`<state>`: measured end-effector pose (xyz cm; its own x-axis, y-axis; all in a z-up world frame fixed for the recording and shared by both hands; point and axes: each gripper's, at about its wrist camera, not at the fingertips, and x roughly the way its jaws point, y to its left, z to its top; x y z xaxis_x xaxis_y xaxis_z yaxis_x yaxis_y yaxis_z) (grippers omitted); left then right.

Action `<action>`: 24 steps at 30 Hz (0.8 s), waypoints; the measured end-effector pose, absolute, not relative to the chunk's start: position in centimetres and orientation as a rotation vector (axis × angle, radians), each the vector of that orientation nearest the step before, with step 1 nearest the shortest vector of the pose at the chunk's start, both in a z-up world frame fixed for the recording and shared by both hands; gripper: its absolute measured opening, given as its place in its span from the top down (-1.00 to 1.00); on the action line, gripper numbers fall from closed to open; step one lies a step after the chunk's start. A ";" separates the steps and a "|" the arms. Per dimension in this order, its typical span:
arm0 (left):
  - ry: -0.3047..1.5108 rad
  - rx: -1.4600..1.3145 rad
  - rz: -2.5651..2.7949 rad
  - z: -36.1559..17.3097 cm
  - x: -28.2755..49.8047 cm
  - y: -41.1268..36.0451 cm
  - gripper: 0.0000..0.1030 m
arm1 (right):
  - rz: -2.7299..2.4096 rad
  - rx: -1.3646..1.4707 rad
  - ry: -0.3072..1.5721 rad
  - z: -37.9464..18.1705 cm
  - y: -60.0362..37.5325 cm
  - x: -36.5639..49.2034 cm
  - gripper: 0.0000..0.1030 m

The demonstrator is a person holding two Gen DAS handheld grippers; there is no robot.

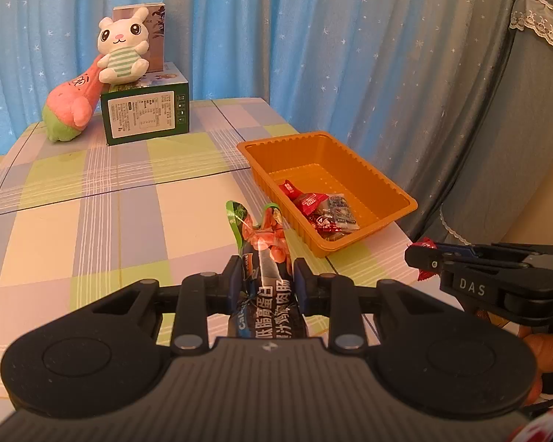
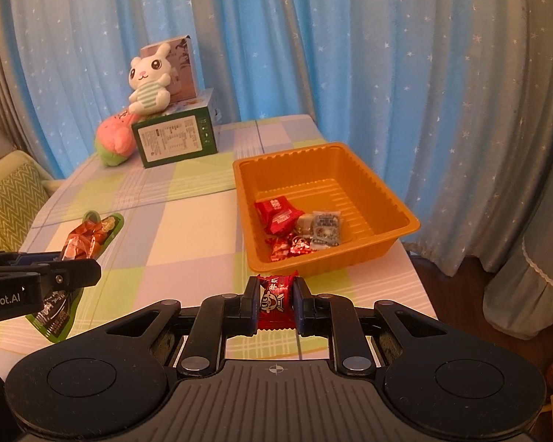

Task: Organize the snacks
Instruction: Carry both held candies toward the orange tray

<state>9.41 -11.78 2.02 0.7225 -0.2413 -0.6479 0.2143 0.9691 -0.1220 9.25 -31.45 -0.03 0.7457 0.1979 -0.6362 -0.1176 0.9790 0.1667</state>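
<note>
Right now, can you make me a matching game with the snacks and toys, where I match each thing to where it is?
Things:
1. small red candy wrapper
2. long dark snack packet with green edge
3. white plush rabbit in a striped shirt
4. orange plastic tray

Places:
A. sitting on the green box
B. on the checked tablecloth, holding wrapped candies
C. pinched in the right tongs
D. pinched in the left tongs

Pairs: 1-C, 2-D, 3-A, 4-B

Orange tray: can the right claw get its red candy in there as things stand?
Probably yes. The right claw is shut on the red candy just short of the orange tray, whose top is open. The left claw is off to the side.
</note>
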 end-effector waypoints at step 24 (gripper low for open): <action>0.729 -0.042 -0.290 1.8 12.4 -13.5 0.49 | 0.136 0.150 0.678 1.0 -33.6 12.0 0.64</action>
